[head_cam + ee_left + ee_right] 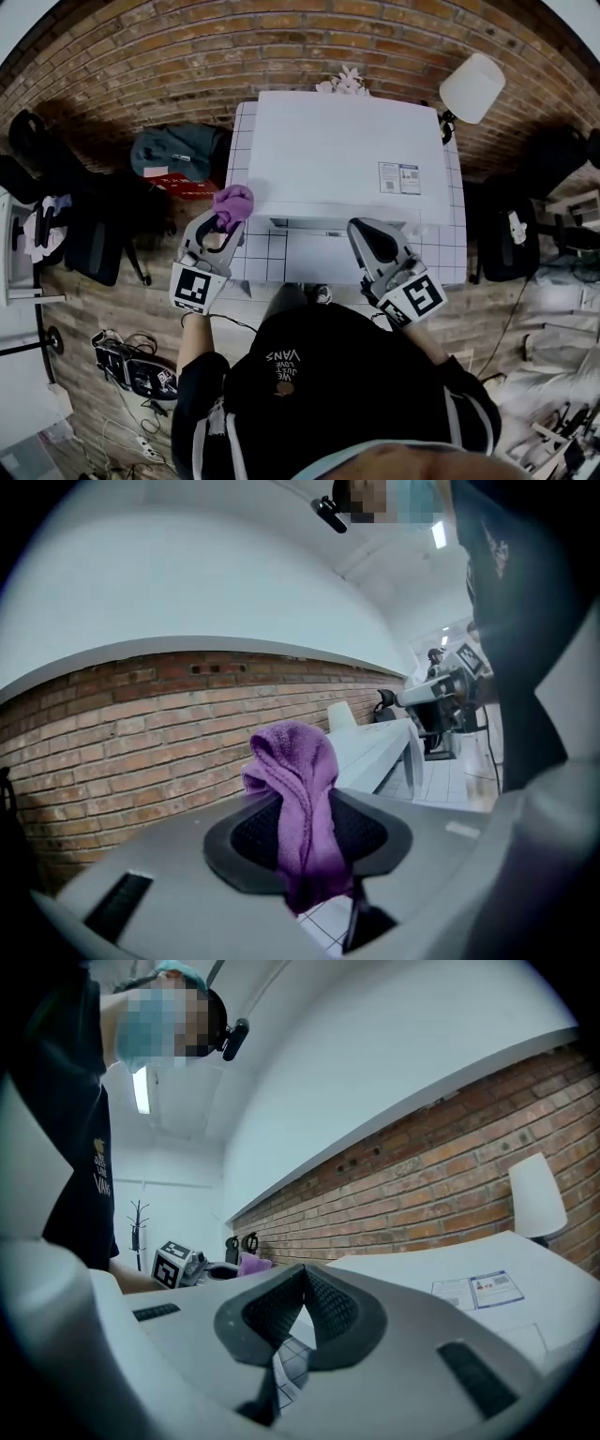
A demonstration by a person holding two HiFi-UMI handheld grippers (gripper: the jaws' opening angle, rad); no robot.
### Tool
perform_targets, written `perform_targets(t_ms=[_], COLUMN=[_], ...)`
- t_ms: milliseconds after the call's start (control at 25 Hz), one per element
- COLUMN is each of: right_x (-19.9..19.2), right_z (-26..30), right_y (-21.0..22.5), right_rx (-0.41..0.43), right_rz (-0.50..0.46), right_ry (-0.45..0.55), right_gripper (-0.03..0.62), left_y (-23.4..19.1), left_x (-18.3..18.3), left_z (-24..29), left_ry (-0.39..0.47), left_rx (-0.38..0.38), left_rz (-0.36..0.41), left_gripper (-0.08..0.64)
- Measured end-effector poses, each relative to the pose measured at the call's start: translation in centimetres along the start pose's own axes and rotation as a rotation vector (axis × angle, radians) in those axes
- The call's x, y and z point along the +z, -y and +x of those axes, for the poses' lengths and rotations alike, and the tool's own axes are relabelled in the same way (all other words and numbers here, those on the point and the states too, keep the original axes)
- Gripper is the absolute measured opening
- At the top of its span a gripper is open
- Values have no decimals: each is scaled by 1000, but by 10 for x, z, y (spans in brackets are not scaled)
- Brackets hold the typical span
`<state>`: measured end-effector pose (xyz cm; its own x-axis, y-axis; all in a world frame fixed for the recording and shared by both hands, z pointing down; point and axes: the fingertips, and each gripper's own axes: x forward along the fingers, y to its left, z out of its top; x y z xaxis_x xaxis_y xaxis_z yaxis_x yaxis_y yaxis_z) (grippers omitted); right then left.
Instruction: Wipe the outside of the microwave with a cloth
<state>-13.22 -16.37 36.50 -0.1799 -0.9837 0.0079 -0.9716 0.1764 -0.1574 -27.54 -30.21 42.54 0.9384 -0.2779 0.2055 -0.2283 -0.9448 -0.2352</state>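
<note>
A white microwave (342, 155) stands on a white tiled table (300, 258) against the brick wall. My left gripper (223, 223) is shut on a purple cloth (232, 203), held at the microwave's front left corner. In the left gripper view the cloth (300, 803) hangs bunched between the dark pads, with the microwave (375, 747) just beyond to the right. My right gripper (367, 234) is shut and empty, in front of the microwave's front right part. In the right gripper view the jaws (302, 1312) meet at the tips, and the microwave top (469, 1283) with its label lies ahead.
A white lamp (472, 87) stands at the microwave's back right. A small white flower ornament (344, 82) sits behind the microwave. A dark bag (178, 150) lies left of the table, black chairs (89, 234) further left and a black chair (511, 244) right.
</note>
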Motion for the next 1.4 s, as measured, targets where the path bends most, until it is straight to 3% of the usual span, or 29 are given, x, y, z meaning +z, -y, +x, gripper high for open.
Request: perform_targets(t_ms=[120,360,560,920,1160,1400], right_x=[-5,-8,-2,-2,-20,-31], right_z=[3,13,31,45,29,13], right_y=[-3,-21,-30,-48,-51,-53], right_rx=[1,-66,-193,-445,-620,-739], right_rz=[6,5,-4,8,22,27], right_ry=[-8,-6,34,90,18,-3], right_gripper=[-3,-2,-2,-2,-2,-3], left_y=[-3,-12,-24,-68,-105,-138], left_x=[-8,-21,-33,-45,-48,-48], left_z=[-2,4,18,80,133,182], left_ry=[53,154,211,309,342,358], left_rx=[22,-26,-133,-259,-282,-284], left_rz=[-42,-52,-97,-162,-117,-153], left_gripper=[143,143,143,143,143,143])
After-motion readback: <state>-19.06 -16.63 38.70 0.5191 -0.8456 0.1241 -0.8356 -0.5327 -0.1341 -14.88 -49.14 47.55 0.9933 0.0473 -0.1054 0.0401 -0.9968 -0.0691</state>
